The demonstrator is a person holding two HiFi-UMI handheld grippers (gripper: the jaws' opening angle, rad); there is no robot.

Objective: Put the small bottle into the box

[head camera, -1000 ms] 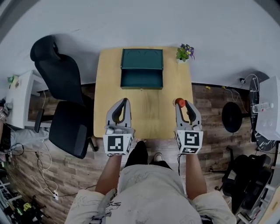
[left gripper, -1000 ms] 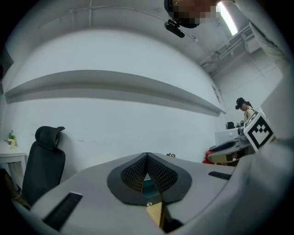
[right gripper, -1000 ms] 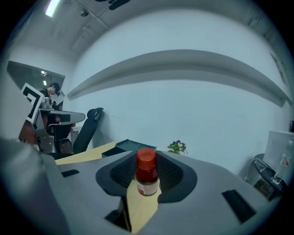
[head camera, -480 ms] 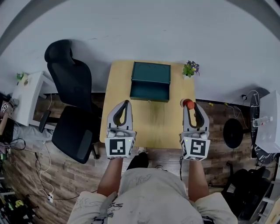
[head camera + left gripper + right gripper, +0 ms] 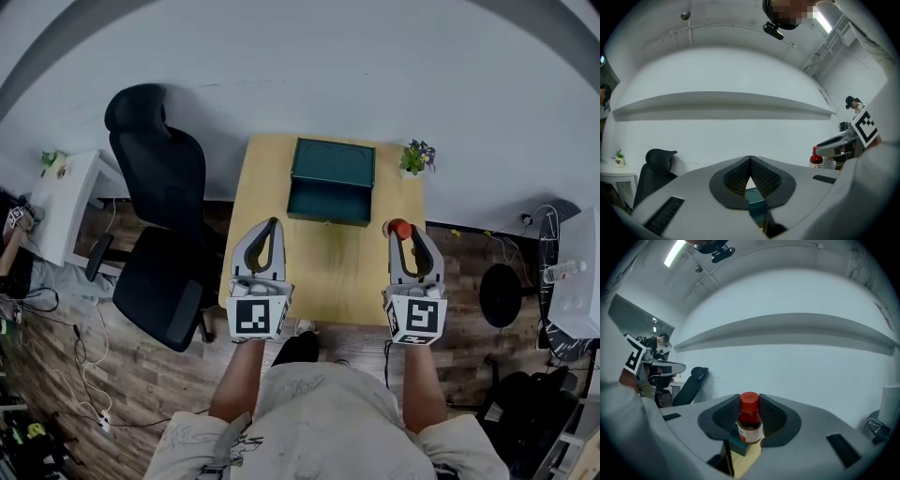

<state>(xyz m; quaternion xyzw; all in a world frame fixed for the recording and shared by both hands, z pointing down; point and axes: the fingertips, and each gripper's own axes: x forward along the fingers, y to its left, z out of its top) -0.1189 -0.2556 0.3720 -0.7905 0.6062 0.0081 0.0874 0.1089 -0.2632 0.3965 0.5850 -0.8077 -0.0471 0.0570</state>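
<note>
The small bottle (image 5: 397,228), brown with a red cap and a white label, stands upright between the jaws of my right gripper (image 5: 404,231), which is shut on it above the table's right edge. In the right gripper view the bottle (image 5: 750,423) fills the gap between the dark pads (image 5: 774,417). The dark green box (image 5: 330,182) lies open at the far side of the wooden table (image 5: 328,267). My left gripper (image 5: 272,224) hovers over the table's near left, shut with nothing in it; its tips (image 5: 750,160) meet, and the box (image 5: 754,204) shows below them.
A small potted plant (image 5: 416,157) stands at the table's far right corner, close to the box. A black office chair (image 5: 164,220) is beside the table's left edge. A white side table (image 5: 61,202) is further left and a black stool (image 5: 500,294) at the right.
Both grippers have risen above the table, the bottle still held in the right one. The head view has shifted, so the table sits lower and further right in the picture.
</note>
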